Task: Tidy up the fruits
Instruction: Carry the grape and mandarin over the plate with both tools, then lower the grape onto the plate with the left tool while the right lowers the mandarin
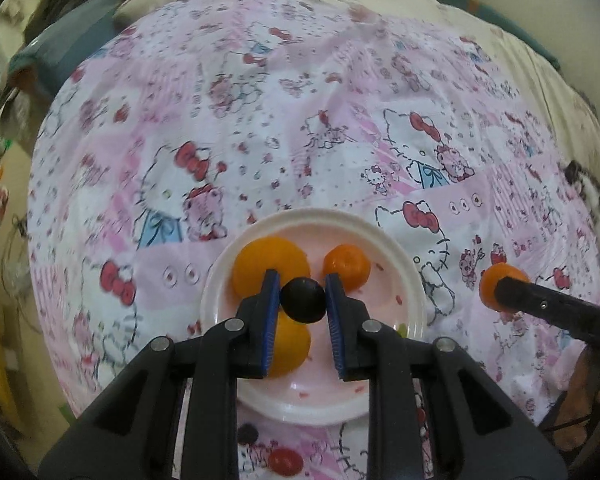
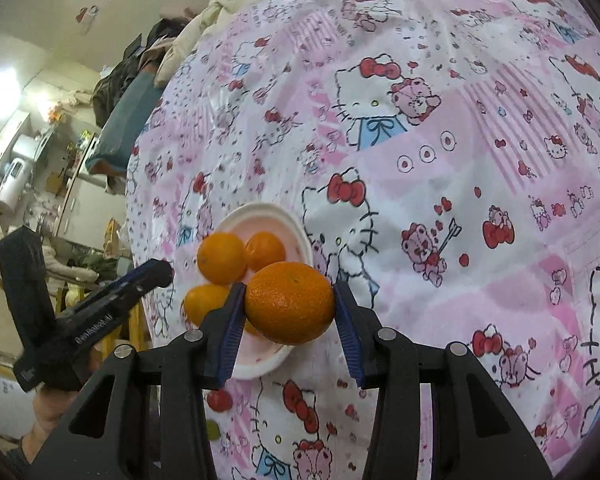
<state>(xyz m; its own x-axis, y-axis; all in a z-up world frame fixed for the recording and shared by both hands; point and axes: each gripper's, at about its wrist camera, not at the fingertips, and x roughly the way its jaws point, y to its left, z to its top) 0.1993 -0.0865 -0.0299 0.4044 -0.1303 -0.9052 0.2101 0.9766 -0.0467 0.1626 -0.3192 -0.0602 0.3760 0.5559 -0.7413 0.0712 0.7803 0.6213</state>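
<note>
Gripping a dark round fruit [image 1: 302, 300] between its blue-padded fingers, the left gripper [image 1: 302, 302] is hovering over the white plate [image 1: 404, 280], where three oranges are lying: a large one [image 1: 270, 260], a small one [image 1: 346, 268], and another [image 1: 292, 350] nearer the camera. The right gripper [image 2: 290, 312] is holding a big orange [image 2: 290, 308] above the plate's edge, over the Hello Kitty bedsheet [image 2: 440, 160]. A small red fruit [image 1: 285, 461] is lying on the sheet just beside the plate.
</note>
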